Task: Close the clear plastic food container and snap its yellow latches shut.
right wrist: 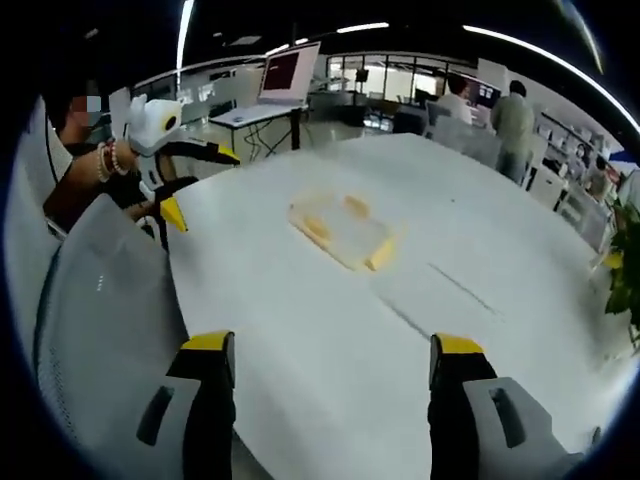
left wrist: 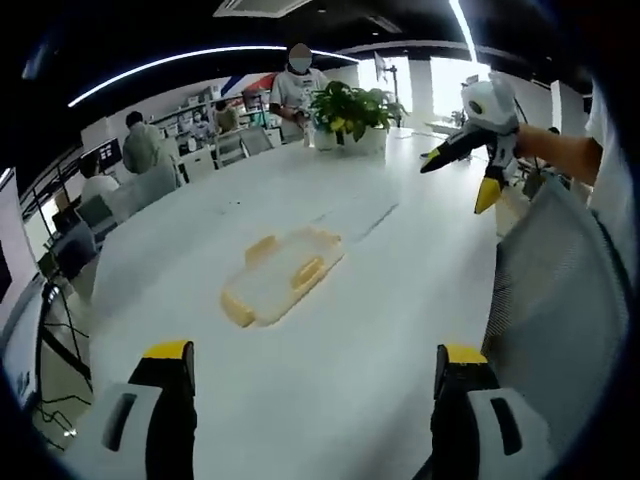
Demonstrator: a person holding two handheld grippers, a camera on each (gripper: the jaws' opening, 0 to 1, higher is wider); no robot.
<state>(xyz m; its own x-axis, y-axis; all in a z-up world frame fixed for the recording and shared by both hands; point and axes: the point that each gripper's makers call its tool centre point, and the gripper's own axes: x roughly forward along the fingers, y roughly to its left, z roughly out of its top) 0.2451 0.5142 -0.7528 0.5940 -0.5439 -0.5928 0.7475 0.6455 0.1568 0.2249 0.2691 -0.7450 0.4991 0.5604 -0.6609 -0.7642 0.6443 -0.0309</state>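
Left gripper view: left gripper [left wrist: 315, 400] jaws stand wide apart, empty, at 6 o'clock; the clear food container [left wrist: 283, 275] with yellow latches [left wrist: 306, 272] lies on the white table [left wrist: 350, 330] near centre, well apart from the jaws; right gripper [left wrist: 470, 165] hangs at 2 o'clock, jaws parted.

Right gripper view: right gripper [right wrist: 330, 400] jaws wide apart, empty, at 6 o'clock; container [right wrist: 342, 231] just above centre, toward 12 o'clock; left gripper [right wrist: 195, 180] at 10 o'clock, a chair back [right wrist: 95, 300] below it.

Step in hand: approach; nothing is touched yet.

Lid: whether it is seated I cannot tell.

Next move: bring both grippers down to the container, steady it, press a latch.
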